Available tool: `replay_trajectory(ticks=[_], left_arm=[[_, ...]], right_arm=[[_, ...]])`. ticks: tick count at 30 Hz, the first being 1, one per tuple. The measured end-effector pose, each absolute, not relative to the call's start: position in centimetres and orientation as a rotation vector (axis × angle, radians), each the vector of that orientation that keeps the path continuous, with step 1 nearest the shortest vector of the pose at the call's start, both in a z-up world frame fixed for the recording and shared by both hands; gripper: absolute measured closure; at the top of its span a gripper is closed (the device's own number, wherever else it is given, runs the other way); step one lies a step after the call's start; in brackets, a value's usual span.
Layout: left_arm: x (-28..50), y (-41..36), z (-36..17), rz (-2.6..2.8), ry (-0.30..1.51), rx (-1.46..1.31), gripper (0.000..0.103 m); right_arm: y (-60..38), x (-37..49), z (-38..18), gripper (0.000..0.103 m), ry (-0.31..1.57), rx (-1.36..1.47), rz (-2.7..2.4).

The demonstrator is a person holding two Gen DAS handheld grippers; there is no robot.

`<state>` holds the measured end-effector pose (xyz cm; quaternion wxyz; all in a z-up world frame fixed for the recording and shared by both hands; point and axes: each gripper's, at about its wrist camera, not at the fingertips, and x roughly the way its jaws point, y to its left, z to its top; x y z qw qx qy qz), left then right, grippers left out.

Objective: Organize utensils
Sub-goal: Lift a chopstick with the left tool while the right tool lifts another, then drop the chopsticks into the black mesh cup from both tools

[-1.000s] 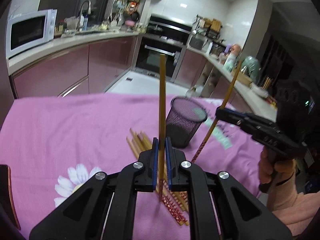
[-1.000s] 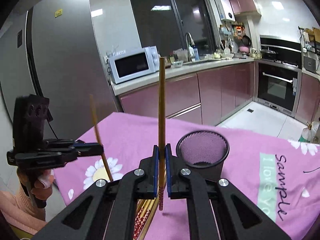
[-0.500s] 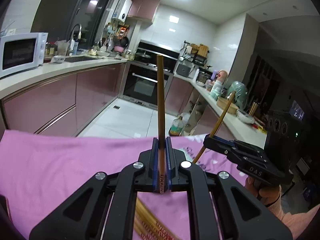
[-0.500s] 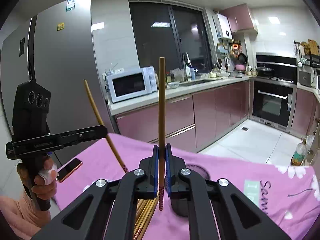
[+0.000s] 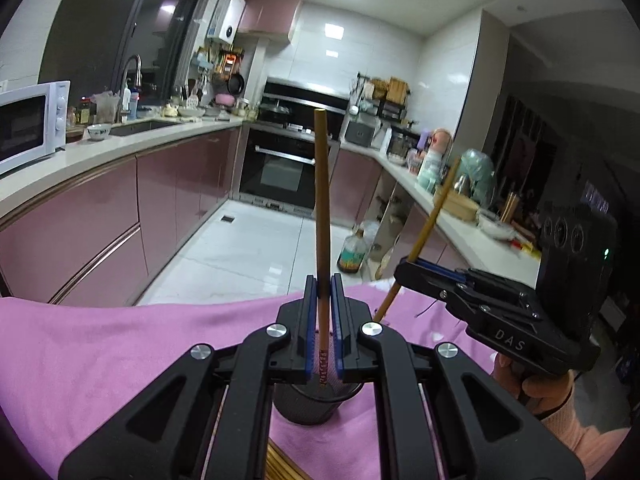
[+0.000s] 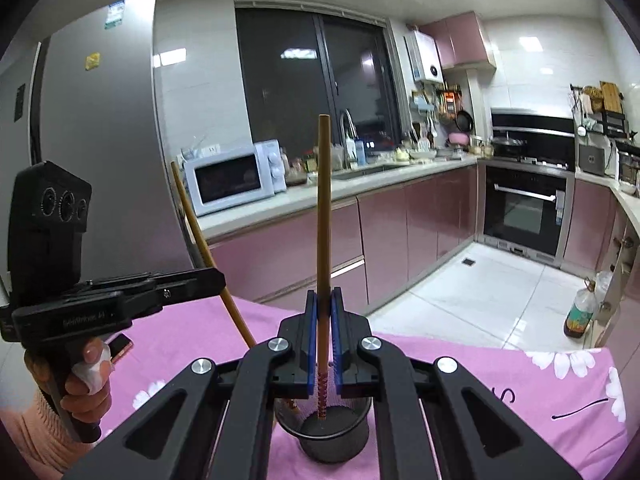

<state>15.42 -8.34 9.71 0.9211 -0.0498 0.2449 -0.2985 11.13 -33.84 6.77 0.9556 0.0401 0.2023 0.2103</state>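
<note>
Chopstick [image 5: 322,216] pinched in each gripper [image 5: 321,334] [image 6: 323,344] — tips over mesh cup [image 6: 334,438], rim half-hidden.

Gripper linkage hides the mesh cup's [image 5: 308,408] rim.

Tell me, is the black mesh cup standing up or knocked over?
Standing up. The black mesh cup sits on the pink cloth with its round opening facing up, and the right gripper's wooden chopstick points down into it.
</note>
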Motion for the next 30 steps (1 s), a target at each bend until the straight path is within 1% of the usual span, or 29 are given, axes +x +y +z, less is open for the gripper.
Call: replay_trajectory(ticks=[7, 12, 19, 30], left_arm=[[18.2, -10.6, 5.5, -0.606, 0.607, -0.052, 0.096], [19.4, -11.1, 3.3, -0.608, 0.647, -0.025, 0.096], [20.6, -11.6, 1.7, -0.602, 0.674, -0.002, 0.096], [20.8, -11.6, 1.0, -0.59, 0.68, 0.001, 0.095]], right_arm=[[-33.3, 13.0, 4.2, 0.098, 0.516, 0.078, 0.425], [-32.4, 14.1, 2.8, 0.098, 0.589, 0.057, 0.431], [-31.7, 14.7, 1.6, 0.098, 0.629, 0.063, 0.425], [-31.6, 15.5, 1.4, 0.097, 0.645, 0.076, 0.413]])
